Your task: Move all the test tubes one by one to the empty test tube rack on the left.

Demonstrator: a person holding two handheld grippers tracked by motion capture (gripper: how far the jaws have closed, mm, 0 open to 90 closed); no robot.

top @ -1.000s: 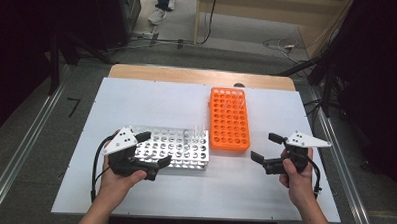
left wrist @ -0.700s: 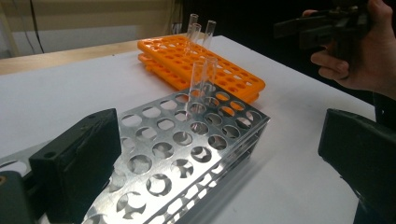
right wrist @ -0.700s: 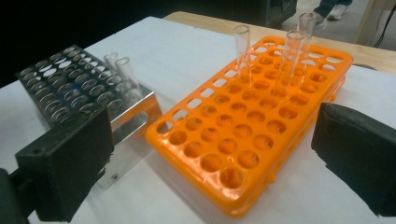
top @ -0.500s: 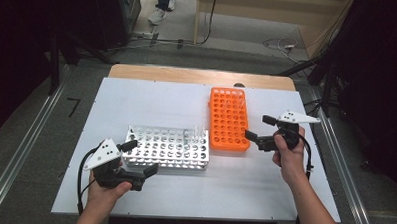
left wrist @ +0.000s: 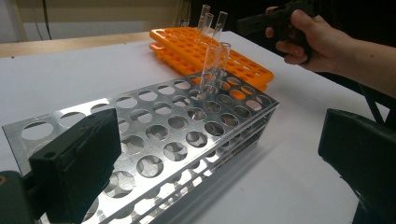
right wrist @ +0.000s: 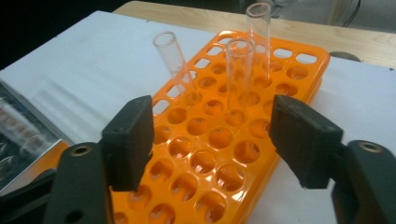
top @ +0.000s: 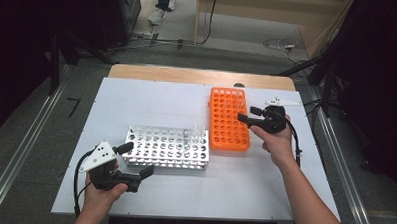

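The right claw (top: 248, 115) has moved up from the near edge of the desk (top: 152, 98) to the orange rack (top: 224, 138). Its jaws have just been closing, but they are apart with nothing between them yet. In the right gripper view, three clear tubes (right wrist: 239, 70) stand in the far holes of that rack, just ahead of the jaws. I think the hand is getting ready to pick one up.

The left claw (top: 134, 162) has pulled back to the near corner of the silver rack (top: 168, 147). Its jaws are wide apart and hold nothing.

The orange rack is smooth, shiny plastic, full of round holes in rows. The silver rack is thin, bright metal, with stacked plates full of holes. A couple of clear tubes (left wrist: 212, 65) stand at its far end, though they are hard to count from the high view. The tubes look like glass, long and round with open tops. The desk is flat and white.
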